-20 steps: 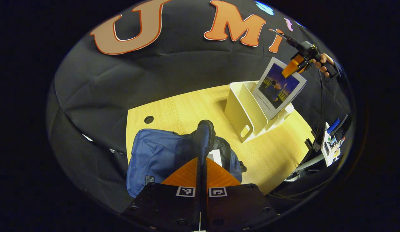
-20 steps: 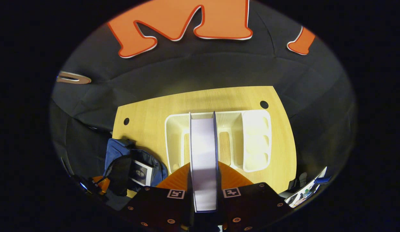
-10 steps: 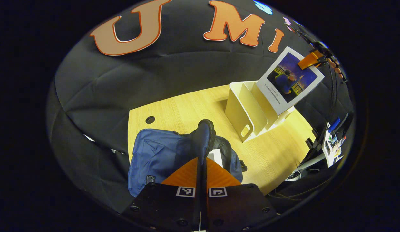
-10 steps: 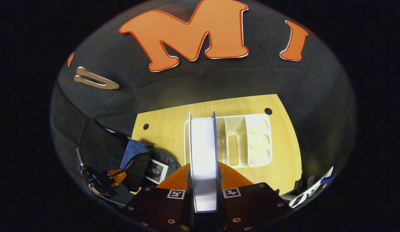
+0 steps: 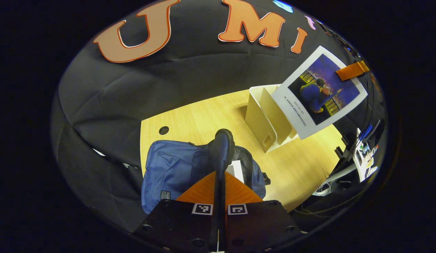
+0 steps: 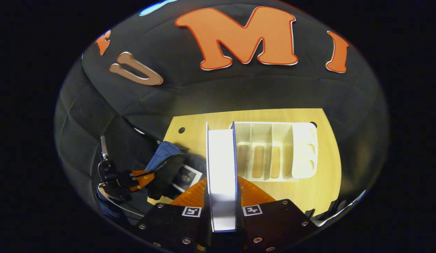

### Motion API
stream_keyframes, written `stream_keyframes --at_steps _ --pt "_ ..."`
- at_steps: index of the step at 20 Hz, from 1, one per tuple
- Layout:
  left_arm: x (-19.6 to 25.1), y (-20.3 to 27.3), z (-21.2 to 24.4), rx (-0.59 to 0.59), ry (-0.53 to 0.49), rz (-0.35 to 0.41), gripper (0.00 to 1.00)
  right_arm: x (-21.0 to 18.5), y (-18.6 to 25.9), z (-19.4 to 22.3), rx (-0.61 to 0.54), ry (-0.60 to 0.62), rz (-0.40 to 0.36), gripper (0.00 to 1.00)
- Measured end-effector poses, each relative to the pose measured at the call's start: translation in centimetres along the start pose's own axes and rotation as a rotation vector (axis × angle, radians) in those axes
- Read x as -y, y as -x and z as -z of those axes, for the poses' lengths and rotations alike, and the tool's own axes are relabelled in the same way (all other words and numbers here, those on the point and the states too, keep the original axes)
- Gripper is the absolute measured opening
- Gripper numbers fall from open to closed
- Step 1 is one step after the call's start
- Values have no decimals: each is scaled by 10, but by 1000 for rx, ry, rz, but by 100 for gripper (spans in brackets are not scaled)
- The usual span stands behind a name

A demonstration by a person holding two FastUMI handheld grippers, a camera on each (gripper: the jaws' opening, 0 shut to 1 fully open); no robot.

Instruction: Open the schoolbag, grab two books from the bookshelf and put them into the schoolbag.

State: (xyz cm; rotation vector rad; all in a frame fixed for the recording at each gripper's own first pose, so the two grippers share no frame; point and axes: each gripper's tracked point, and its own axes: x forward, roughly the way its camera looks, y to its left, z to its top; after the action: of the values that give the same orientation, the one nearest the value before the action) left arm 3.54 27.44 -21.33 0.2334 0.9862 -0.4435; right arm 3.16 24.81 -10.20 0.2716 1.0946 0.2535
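Note:
The blue schoolbag (image 5: 172,170) lies on the wooden table (image 5: 193,116). My left gripper (image 5: 220,175) is shut on the bag's black flap (image 5: 222,149) and holds it raised. A white book (image 5: 235,168) lies inside the opening. My right gripper (image 6: 221,182) is shut on a second book (image 6: 221,158), seen edge-on between its fingers. In the left gripper view that book (image 5: 319,91) hangs in the air, above and in front of the cream bookshelf (image 5: 265,117), pinched at its top corner by the right gripper (image 5: 351,70). In the right gripper view the bookshelf (image 6: 274,151) stands with bare slots.
In the right gripper view a hand holds the left gripper (image 6: 142,177) at the schoolbag (image 6: 161,156), with the book inside it (image 6: 185,175) showing. Cable holes (image 5: 163,130) mark the table. Cluttered equipment (image 5: 363,158) sits past the table's right edge.
The right gripper has carried its book up out of the bookshelf and leftward, closer to the schoolbag. The left gripper keeps the flap raised in the same place.

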Motion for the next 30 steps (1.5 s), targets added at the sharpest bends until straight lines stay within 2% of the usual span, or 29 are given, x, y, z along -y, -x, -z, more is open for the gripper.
stream_keyframes --at_steps 3,11,16,25,30 --pt "0 -3 0 -5 -6 -12 1 -26 -21 24 -15 -27 -76 28" --pt "-9 2 -9 -18 -65 -44 2 -64 -76 67 -18 -80 -187 28" --pt "-19 13 -20 0 -66 -61 1 -85 -111 85 -25 -216 -278 27" --pt "-19 25 -30 19 -56 -58 1 -108 -181 115 -42 -320 -334 27" --pt "-9 25 -32 15 -64 -28 1 -124 -212 127 -55 -441 -366 27"
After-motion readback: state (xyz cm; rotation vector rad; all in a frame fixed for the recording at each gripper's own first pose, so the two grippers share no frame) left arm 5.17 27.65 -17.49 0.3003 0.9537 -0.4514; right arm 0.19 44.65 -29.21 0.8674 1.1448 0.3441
